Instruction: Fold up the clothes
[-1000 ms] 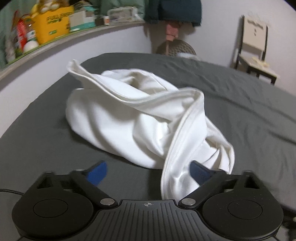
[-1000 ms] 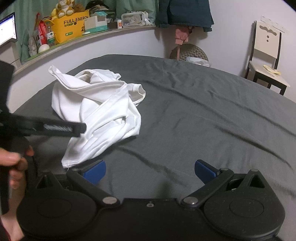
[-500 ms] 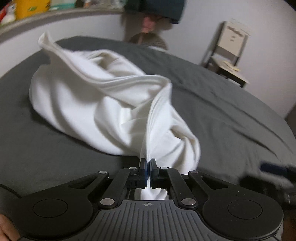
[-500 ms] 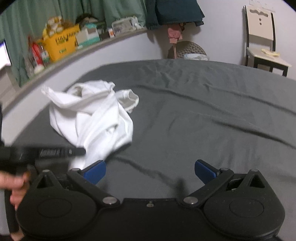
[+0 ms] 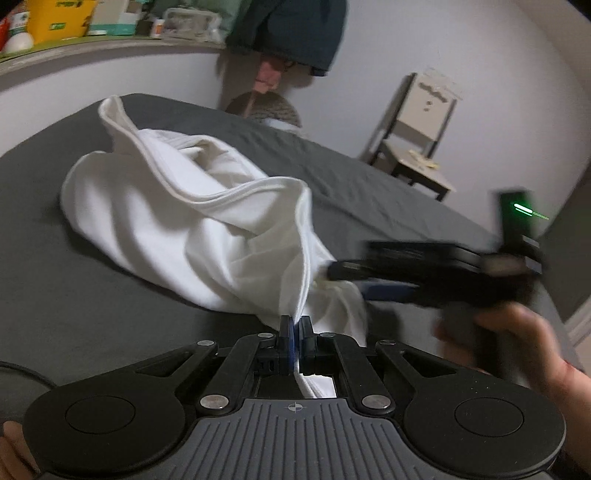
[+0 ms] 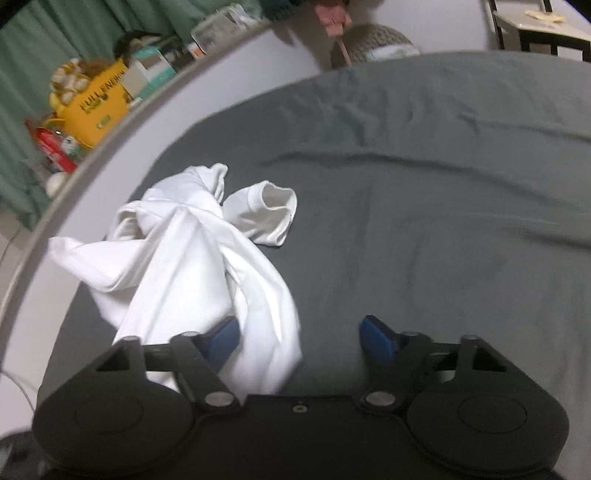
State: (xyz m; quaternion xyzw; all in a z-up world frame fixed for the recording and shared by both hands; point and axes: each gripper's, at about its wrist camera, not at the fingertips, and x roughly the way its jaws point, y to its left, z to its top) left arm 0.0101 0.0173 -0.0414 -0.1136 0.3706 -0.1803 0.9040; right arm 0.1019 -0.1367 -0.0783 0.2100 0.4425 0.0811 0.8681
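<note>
A crumpled white garment (image 5: pixel 166 229) lies on the dark grey bed sheet (image 5: pixel 55 295). My left gripper (image 5: pixel 296 325) is shut on a hem edge at the garment's near end, and the cloth rises taut from the pads. In the left wrist view my right gripper (image 5: pixel 347 280) comes in blurred from the right, held by a hand (image 5: pixel 517 332), its tips at the same near end. In the right wrist view the right gripper (image 6: pixel 299 332) has its jaws closing. The garment (image 6: pixel 192 266) lies against the left pad (image 6: pixel 221 334); the right pad is bare over the sheet (image 6: pixel 424 206).
A grey ledge (image 6: pixel 122 122) curves along the bed's left side, carrying a yellow box (image 6: pixel 99 107) and other items. A chair (image 5: pixel 417 147) stands by the far wall. A dark garment (image 5: pixel 291 29) hangs above a round woven stool (image 5: pixel 269 110).
My left gripper closed on the garment's hem and has drawn it up and taut. My right gripper swung left and down onto the garment's near end, its jaws narrowing.
</note>
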